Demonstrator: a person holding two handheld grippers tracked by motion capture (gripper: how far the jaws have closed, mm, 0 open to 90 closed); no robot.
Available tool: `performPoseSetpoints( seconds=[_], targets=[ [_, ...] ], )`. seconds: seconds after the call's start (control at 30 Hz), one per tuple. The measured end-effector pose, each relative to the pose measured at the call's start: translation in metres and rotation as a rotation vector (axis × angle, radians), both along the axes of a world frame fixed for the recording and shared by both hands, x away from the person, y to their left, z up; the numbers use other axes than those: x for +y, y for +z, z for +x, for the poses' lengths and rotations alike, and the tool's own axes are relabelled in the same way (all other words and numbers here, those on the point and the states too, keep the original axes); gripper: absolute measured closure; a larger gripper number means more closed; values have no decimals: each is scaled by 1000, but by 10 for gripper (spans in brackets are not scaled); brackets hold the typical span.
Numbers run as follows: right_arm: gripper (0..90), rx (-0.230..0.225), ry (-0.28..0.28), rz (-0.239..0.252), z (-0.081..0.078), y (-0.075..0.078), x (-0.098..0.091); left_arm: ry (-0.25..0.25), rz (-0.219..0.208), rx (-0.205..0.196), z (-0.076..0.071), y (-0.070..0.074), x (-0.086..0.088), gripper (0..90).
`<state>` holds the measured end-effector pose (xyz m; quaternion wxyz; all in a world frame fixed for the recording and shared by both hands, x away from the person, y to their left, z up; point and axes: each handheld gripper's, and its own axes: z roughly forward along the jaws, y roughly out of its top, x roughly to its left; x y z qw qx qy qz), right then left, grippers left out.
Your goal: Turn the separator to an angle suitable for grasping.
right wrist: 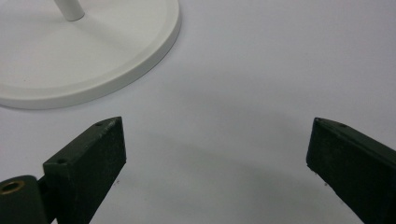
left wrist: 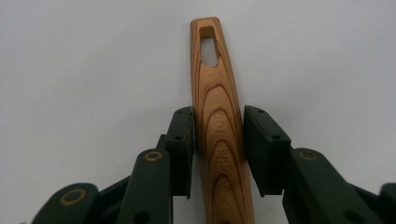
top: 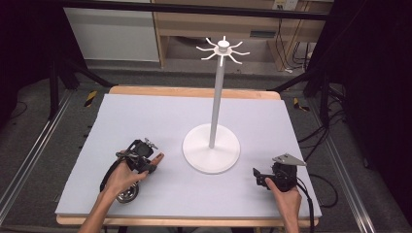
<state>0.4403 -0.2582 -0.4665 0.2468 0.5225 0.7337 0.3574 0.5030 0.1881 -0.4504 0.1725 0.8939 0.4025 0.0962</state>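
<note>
A wooden handle [left wrist: 219, 140] with a slot near its tip lies on the pale table cover, and my left gripper [left wrist: 218, 116] is shut on its middle, one pad against each side. From above, the left gripper [top: 147, 162] sits at the near left with the handle's tip [top: 158, 157] poking out toward a white stand [top: 211, 145]. A round metal part [top: 127, 194] shows under the left wrist; how it joins the handle is hidden. My right gripper [top: 257, 177] rests at the near right, open and holding nothing [right wrist: 215, 135].
The stand has a round base [right wrist: 93, 60], a tall pole [top: 217, 97] and a ring of hooks [top: 223, 48] on top. It stands mid-table, between the two grippers. The table's front edge [top: 194, 221] is close behind both hands.
</note>
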Motion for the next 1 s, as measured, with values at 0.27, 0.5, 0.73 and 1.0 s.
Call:
performPoseSetpoints(
  seconds=[0.27,0.5,0.73,1.0],
  targets=[
    [53,9,-9,12,0,-1,0,14,-5,11,2,0,0,647],
    [53,9,-5,11,1,-2,-2,4,-10,23,3,1,2,673],
    [54,9,-3,12,1,-2,-2,-9,-22,30,4,1,4,674],
    [54,8,-10,7,1,-3,-1,-25,-22,19,3,4,4,675]
  ],
)
